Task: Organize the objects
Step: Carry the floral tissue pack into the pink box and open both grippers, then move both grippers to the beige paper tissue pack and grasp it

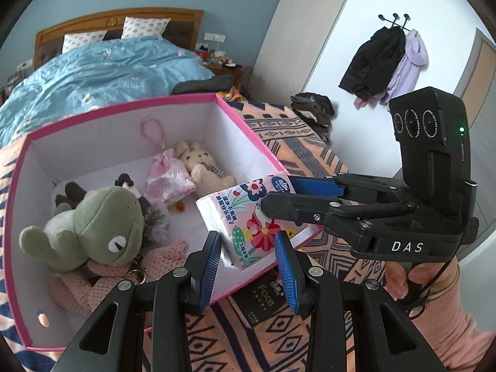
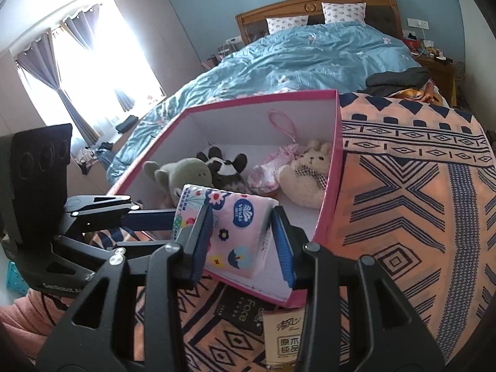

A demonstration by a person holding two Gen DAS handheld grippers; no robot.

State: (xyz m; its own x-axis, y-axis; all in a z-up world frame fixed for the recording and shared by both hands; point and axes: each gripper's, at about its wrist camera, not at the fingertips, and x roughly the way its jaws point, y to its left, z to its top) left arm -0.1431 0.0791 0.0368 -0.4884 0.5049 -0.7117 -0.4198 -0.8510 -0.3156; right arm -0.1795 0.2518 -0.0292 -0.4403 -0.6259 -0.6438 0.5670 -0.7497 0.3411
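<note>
A pink-rimmed white box (image 1: 238,114) (image 2: 336,142) stands on a patterned blanket. Inside lie a green frog plush (image 1: 93,226) (image 2: 183,175), a dark plush (image 2: 228,170), a pink pouch (image 1: 169,179) (image 2: 272,167) and a cream bunny plush (image 1: 201,164) (image 2: 307,173). A flowered pink tissue pack (image 1: 248,217) (image 2: 235,229) hangs over the box's near corner. My right gripper (image 2: 241,235) (image 1: 279,195) is shut on it. My left gripper (image 1: 248,257) is open around the pack's lower end, its pads apart from it.
A black "Face" packet (image 1: 263,300) (image 2: 245,310) and a tan tissue pack (image 2: 285,341) lie on the blanket (image 2: 418,201) by the box's near corner. A bed with a blue quilt (image 1: 93,74) lies behind. Coats (image 1: 381,62) hang on the wall.
</note>
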